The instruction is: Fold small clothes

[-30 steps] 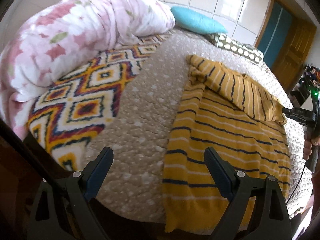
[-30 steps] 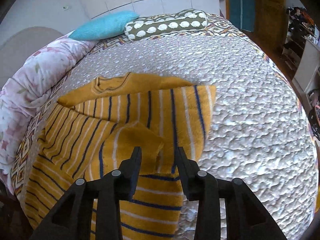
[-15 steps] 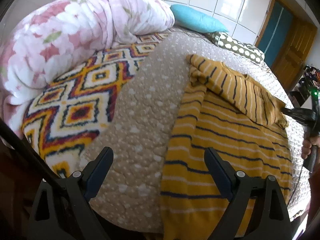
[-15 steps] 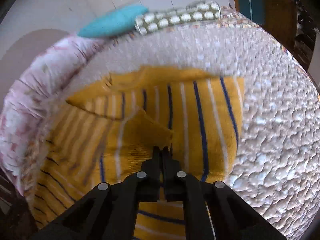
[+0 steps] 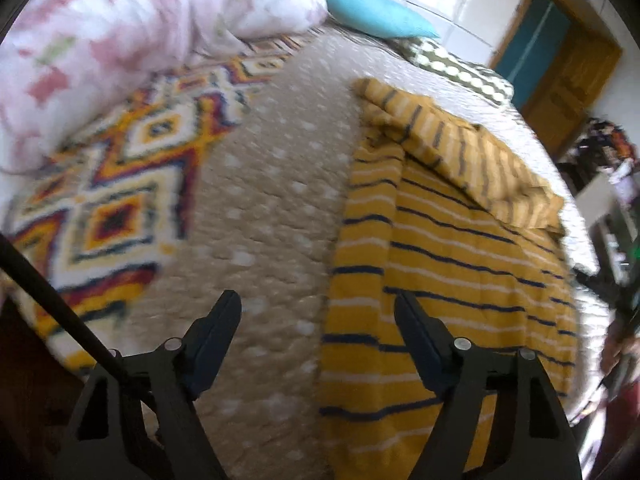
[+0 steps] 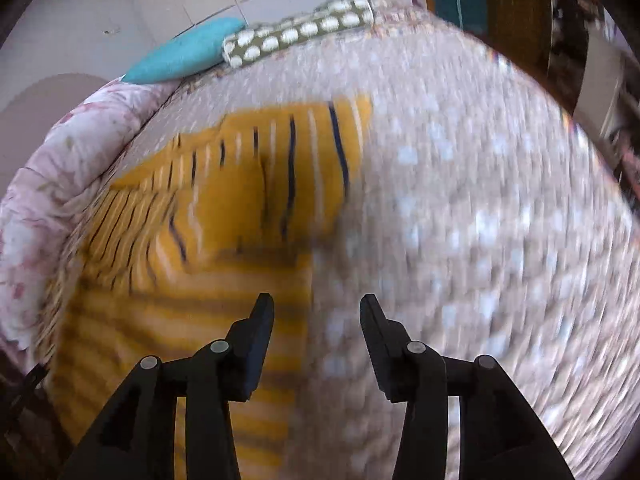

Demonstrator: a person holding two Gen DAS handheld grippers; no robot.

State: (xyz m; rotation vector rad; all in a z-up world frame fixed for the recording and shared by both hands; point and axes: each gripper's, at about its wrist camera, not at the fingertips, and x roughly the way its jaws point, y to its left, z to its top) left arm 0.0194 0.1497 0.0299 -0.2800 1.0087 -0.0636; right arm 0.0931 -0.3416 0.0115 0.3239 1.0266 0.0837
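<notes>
1. The yellow striped shirt point(image 5: 460, 264) is lying flat on the bed's dotted beige quilt point(image 5: 272, 216), with its sleeve point(image 5: 480, 160) folded across the upper part.
2. The left gripper point(image 5: 318, 312) is hanging wide apart over the shirt's left edge, its jaws having just been closing a little, gripping nothing.
3. The right gripper point(image 6: 317, 312) is standing half apart over the shirt's right edge, its jaws having just been opening, empty.
4. A floral duvet point(image 5: 120, 32), patterned blanket point(image 5: 120, 184), blue pillow point(image 5: 376, 12) and dotted pillow point(image 6: 300, 32) are lying around.
</notes>
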